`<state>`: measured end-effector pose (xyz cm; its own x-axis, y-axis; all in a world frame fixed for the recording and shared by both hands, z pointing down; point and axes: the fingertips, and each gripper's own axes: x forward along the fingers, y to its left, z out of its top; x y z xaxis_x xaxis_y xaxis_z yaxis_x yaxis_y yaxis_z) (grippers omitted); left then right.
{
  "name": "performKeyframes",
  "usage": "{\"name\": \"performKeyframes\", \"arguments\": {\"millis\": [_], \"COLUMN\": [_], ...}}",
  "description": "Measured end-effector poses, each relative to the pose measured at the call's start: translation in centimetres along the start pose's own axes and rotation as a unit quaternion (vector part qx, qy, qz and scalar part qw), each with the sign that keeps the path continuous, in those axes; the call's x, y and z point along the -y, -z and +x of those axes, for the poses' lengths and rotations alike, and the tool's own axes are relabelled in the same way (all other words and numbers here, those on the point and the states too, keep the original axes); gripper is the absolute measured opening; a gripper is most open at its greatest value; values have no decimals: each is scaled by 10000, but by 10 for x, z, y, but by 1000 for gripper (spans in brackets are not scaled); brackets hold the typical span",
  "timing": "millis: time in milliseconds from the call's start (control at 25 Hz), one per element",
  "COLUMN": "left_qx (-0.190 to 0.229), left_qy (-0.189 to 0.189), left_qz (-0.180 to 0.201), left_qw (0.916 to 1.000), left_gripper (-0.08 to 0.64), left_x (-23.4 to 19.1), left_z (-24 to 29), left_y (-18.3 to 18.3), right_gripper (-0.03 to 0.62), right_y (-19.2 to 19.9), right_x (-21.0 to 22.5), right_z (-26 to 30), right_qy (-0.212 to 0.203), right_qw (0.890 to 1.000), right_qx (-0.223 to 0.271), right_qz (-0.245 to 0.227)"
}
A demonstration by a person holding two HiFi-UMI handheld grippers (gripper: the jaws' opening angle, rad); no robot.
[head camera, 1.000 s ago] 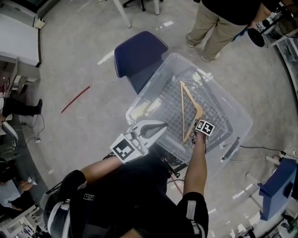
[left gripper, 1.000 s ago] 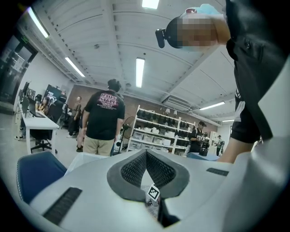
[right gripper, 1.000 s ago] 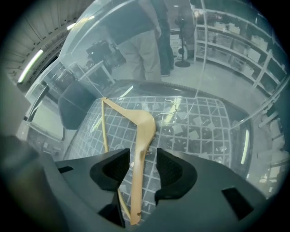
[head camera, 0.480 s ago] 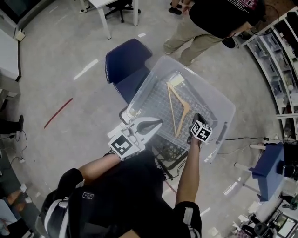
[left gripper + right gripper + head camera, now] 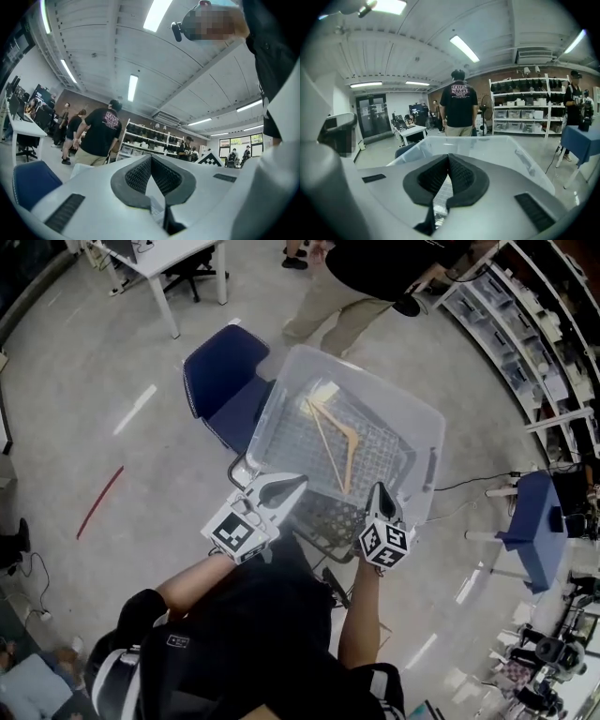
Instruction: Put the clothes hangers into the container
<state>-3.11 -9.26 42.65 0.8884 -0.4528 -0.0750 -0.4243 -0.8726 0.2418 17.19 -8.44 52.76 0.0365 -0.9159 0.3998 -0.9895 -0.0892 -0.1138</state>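
A wooden clothes hanger [image 5: 334, 440] lies flat inside the clear plastic container [image 5: 422, 427], on a grid-patterned bottom. My right gripper [image 5: 378, 490] hovers at the container's near rim, apart from the hanger, its jaws shut on nothing. In the right gripper view the pads meet at the right gripper's tip [image 5: 448, 160], with the container [image 5: 529, 164] just ahead. My left gripper [image 5: 298, 482] is held by the container's near left corner. It is shut and empty too, and its tip [image 5: 151, 161] points up toward the room.
A blue chair [image 5: 223, 382] stands against the container's far left side. A person [image 5: 361, 273] stands just beyond the container. A blue table [image 5: 530, 521] is at the right, a white desk [image 5: 159, 257] at the far left, and shelves [image 5: 525, 306] line the right wall.
My right gripper has drawn back from the hanger's near end to the container's rim. The hanger stays lying in the container. The head view has swung toward the shelves.
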Motion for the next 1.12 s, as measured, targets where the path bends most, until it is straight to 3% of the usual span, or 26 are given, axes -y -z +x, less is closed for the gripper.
{"name": "performKeyframes", "arguments": {"millis": [240, 520, 1120], "left_qx": [13, -123, -146], "left_qy": [103, 68, 12], "left_qz": [8, -47, 85], "left_qw": [9999, 9999, 9999], "left_gripper": [25, 25, 25], "left_x": [17, 42, 82], "left_z": [-7, -3, 28], "left_y": [16, 19, 34], "right_gripper": [14, 14, 14], "right_y": [9, -6, -1], "right_x": [-28, -52, -34], "right_z": [-52, -90, -107], "right_qy": [136, -252, -753], "right_qw": [9993, 9980, 9945], "right_qx": [344, 549, 715], "right_qz": [96, 165, 105]}}
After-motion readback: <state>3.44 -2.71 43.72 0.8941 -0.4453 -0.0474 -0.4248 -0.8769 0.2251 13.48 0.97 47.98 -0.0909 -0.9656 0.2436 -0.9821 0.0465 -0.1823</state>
